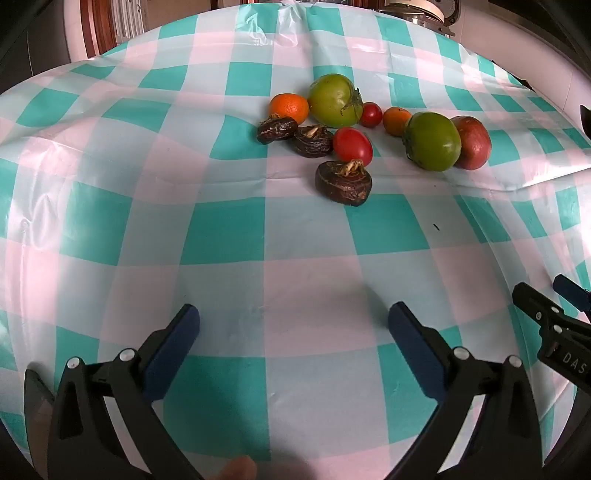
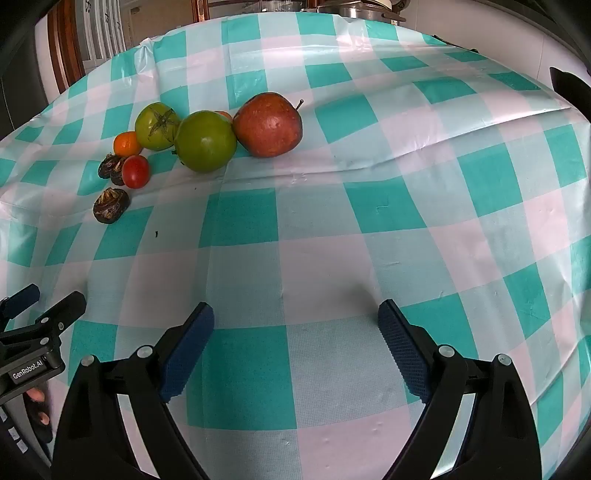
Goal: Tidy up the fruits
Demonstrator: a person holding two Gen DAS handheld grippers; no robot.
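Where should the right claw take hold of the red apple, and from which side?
Grip the red apple across its round middle, coming down from above and its open right side. Its stem points up and right, and the green tomato sits close against its left, so one finger goes in front, one behind.

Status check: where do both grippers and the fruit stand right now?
Left hand-held gripper open, empty. Right hand-held gripper open, empty. Fruit still bunched on the checked tablecloth, untouched. Nothing in the way.

Checked tablecloth [image 1: 229, 236] (teal, pink); metal pot [image 2: 354, 11] behind.
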